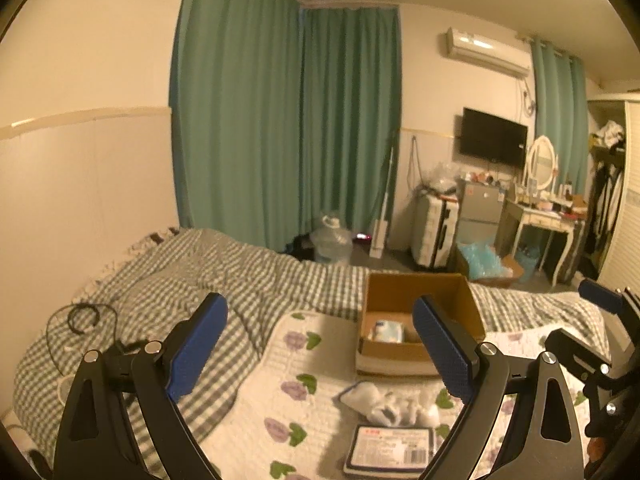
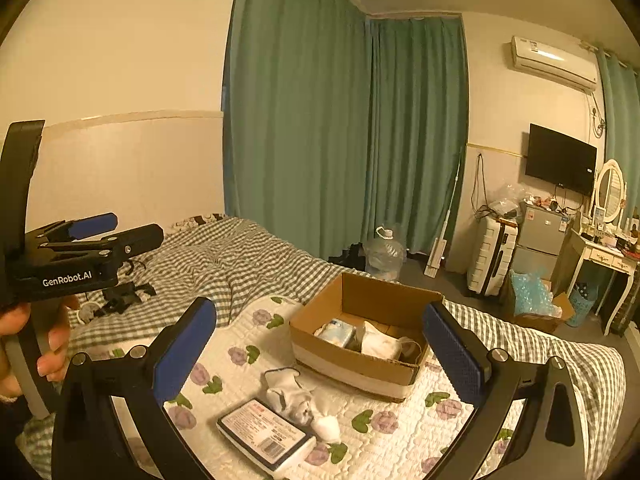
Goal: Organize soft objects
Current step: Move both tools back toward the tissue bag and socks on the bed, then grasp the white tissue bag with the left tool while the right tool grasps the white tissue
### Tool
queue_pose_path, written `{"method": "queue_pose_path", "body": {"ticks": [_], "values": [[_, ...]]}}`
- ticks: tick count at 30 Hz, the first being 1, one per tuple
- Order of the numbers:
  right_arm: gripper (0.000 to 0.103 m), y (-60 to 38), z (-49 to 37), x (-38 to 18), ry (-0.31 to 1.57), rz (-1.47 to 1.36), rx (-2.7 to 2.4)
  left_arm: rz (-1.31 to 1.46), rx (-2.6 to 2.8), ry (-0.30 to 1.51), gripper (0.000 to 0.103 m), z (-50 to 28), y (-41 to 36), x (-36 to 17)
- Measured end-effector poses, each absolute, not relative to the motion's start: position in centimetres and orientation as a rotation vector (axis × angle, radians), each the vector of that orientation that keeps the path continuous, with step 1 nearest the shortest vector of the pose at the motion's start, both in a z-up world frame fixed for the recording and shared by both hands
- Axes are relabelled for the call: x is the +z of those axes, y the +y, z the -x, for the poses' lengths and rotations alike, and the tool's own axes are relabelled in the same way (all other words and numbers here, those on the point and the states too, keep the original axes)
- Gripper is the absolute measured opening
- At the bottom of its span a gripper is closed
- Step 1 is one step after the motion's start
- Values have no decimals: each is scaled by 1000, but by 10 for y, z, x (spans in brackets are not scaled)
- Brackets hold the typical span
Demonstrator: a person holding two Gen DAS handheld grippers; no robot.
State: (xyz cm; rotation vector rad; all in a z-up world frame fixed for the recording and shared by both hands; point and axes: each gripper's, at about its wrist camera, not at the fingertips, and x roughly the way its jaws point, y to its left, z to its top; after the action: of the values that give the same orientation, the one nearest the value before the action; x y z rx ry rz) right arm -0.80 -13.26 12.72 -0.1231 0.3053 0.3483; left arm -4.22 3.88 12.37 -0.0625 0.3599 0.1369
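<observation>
An open cardboard box [image 2: 356, 362] [image 1: 404, 350] sits on a floral quilt [image 2: 240, 334] on the bed. Inside it lie a small tissue pack [image 2: 335, 332] [image 1: 387, 330] and a white cloth [image 2: 380, 344]. In front of the box lie white socks [image 2: 298, 398] [image 1: 386, 402] and a flat wipes pack [image 2: 266, 434] [image 1: 390, 450]. My left gripper [image 1: 320, 348] is open and empty, held above the quilt. My right gripper [image 2: 320, 352] is open and empty, above the socks. The left gripper also shows at the left of the right wrist view [image 2: 92, 236].
A grey checked blanket [image 1: 224, 268] covers the bed, with black cables [image 1: 82, 318] at its left. Green curtains [image 2: 344, 132], a water jug [image 2: 385, 254], a suitcase [image 2: 492, 258], a small fridge and a dressing table [image 2: 604, 258] stand beyond the bed.
</observation>
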Motion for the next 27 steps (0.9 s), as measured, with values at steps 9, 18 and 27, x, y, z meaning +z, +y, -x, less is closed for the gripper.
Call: {"method": "queue_pose_path", "body": {"ticks": [9,18,27], "values": [[103,-148,-3,104,350,121,348,35,119,475,95,31,20,76],[103,-158,-34,65,433,124,339,21,88,626,95,6,3,15],[103,-160,-79,16,548,132,333,40,46,796,95,-16,-4,-49]]}}
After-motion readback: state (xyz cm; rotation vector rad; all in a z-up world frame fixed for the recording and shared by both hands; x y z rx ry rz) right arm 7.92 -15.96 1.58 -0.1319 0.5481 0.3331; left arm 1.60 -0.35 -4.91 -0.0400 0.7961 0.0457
